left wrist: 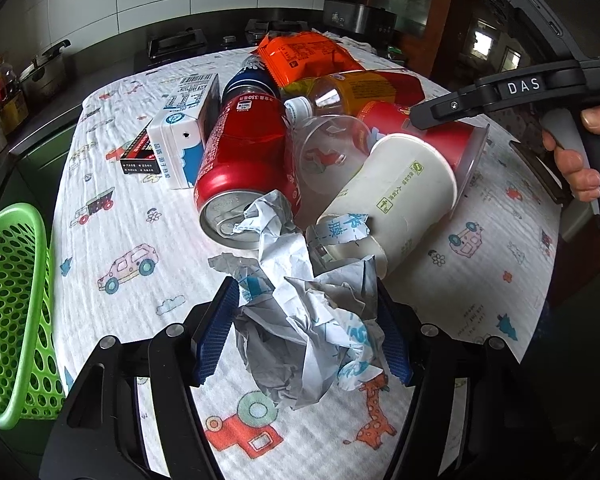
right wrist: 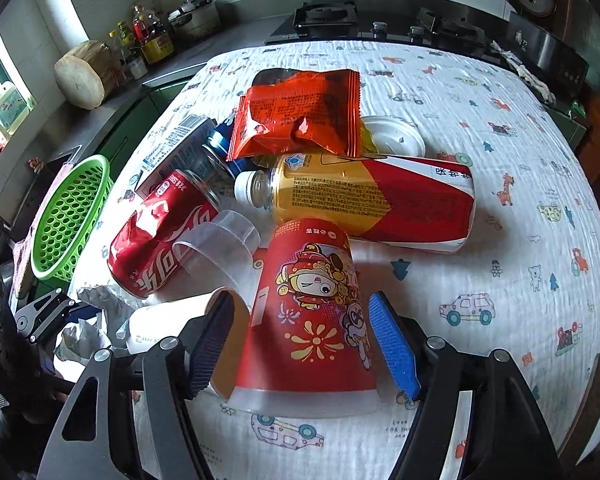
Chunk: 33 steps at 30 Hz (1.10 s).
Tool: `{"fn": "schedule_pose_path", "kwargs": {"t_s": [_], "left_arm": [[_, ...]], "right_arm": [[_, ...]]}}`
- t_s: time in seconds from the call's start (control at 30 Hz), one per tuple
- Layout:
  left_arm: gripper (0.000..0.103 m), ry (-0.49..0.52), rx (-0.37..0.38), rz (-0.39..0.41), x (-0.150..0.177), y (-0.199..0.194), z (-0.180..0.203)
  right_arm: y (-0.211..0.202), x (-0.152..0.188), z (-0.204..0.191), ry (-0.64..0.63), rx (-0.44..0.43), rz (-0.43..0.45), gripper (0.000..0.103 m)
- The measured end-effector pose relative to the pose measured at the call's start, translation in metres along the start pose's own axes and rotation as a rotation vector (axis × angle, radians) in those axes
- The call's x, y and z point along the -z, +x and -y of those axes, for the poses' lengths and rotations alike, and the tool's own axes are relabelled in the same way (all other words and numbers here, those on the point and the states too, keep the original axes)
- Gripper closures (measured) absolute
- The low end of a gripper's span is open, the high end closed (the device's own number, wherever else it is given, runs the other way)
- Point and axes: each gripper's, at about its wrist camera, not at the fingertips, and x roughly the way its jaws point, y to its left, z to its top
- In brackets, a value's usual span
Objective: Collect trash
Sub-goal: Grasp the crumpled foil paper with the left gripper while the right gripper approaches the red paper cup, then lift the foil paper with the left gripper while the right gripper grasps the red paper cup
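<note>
Your left gripper (left wrist: 306, 320) is straddling the crumpled paper (left wrist: 300, 332) at the near edge of the trash pile, its blue pads (left wrist: 216, 332) sitting against either side of the wad, so it looks like you are closing on it, though I cannot tell whether the squeeze is firm yet. Your right gripper (right wrist: 312, 344) is standing apart around the red cartoon cup (right wrist: 312, 304), which is lying on its side on the bench (right wrist: 500, 240) with its rim toward you; the right pad is showing a gap from the cup wall, so nothing is being held there. The rest of the trash is lying heaped just beyond: a dented red cola can (right wrist: 160, 236), a clear plastic cup (right wrist: 216, 248), a white paper cup (left wrist: 400, 196), a gold-and-red bottle (right wrist: 364, 200), an orange snack bag (right wrist: 300, 112) and a milk carton (left wrist: 184, 140). The green basket (left wrist: 12, 304) is waiting off to your left, beside the bench edge and well apart from the pile. I am judging this as the pick-up step for the first pieces. Next you are likely needing to tighten on the paper, lift it free of the white cup it is touching, and swing left over the basket; the soft wad may slip or snag as it rises
</note>
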Motion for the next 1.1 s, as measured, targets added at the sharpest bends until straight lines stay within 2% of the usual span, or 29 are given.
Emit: {"fn": "schedule_pose_path", "kwargs": {"t_s": [0.23,0.47,0.67,0.87,0.97,1.07,1.1], "left_arm": [[0.037,-0.008,0.018,-0.007,-0.003,0.005,-0.003],[0.037,-0.002,0.035,-0.001,-0.003,0.006,-0.004],[0.037,-0.029,0.054,-0.01,-0.004,0.009,-0.009],[0.032,-0.02,0.05,-0.009,-0.004,0.01,-0.009],[0.032,-0.02,0.056,-0.006,-0.004,0.011,-0.009],[0.033,-0.017,0.063,-0.002,-0.004,0.011,-0.009],[0.038,-0.013,0.065,0.001,-0.004,0.011,-0.009]], "right_arm": [[0.019,-0.006,0.0,-0.013,0.006,-0.084,0.036],[0.032,-0.007,0.007,0.018,-0.026,-0.161,0.035],[0.033,-0.007,0.005,0.017,-0.036,-0.193,0.035],[0.039,-0.003,0.008,0.031,-0.066,-0.244,0.032],[0.039,-0.002,0.008,0.034,-0.059,-0.241,0.032],[0.038,0.0,0.009,0.033,-0.063,-0.242,0.033],[0.038,0.001,0.009,0.033,-0.064,-0.241,0.033]]}}
